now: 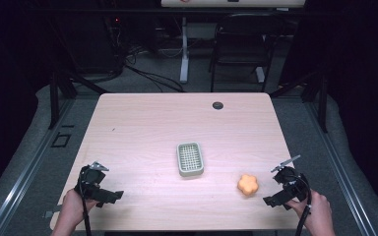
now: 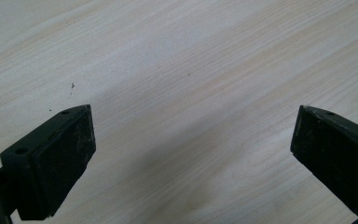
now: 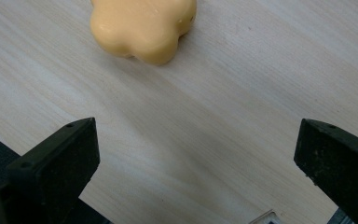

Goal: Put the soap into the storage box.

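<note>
On the desk: soap (image 1: pixel 248 184) lies just beside the right tongs (image 1: pixel 277 199), well apart from the left tongs (image 1: pixel 110 196); tray (image 1: pixel 190 159) sits near the middle, between both.
Right tongs: jaws wide apart, holding nothing; soap (image 3: pixel 143 27) lies ahead of them on bare wood.
Left tongs: (image 2: pixel 193 149) jaws wide apart, empty, over bare wood.
Edges: both tongs sit near the desk's (image 1: pixel 142 123) near edge, at opposite corners.
Open room: bare wood spreads between tray and both tongs.
</note>
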Demonstrator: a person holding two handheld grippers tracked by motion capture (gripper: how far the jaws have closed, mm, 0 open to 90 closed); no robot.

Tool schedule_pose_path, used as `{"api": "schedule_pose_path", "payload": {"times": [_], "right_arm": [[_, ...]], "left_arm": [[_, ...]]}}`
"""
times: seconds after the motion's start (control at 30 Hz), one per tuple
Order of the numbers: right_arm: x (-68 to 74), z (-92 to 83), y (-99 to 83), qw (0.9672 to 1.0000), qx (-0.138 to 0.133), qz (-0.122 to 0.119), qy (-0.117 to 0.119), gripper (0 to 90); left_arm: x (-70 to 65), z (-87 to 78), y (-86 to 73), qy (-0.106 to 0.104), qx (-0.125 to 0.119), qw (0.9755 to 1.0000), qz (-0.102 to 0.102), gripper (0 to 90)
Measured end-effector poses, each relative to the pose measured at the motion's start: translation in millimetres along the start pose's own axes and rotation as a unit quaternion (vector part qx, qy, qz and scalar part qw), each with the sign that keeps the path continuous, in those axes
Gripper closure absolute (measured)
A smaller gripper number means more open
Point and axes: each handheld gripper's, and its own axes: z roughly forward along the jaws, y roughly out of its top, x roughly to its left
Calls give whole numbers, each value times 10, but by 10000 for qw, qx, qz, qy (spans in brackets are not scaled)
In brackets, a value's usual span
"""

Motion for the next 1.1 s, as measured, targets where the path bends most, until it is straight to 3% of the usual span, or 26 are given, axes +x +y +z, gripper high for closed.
{"api": "schedule_pose_path", "payload": {"times": [0.23, 0.33, 0.43, 0.57, 1.07, 1.1], "right_arm": [[30, -13, 38, 10000, -5, -41, 30, 0], [38, -23, 69, 9998, 96, -163, 4, 0], [75, -8, 95, 9999, 57, -115, 74, 0], [105, -28, 142, 9995, 147, -288, 22, 0], [197, 3, 272, 9992, 64, -391, 29, 0], [200, -6, 299, 9987, 173, -473, -37, 0]], "left_arm": [[7, -1, -5, -15, -21, 10000, 1, 1], [10, -3, -6, -4, -47, 10000, -19, 1], [11, -1, -5, -6, -41, 10000, -15, 1], [3, 2, 6, 6, -48, 10000, 3, 1], [-15, 38, 60, -26, -28, 10000, 61, 1], [-17, 40, 63, -27, -25, 10000, 67, 1]]}}
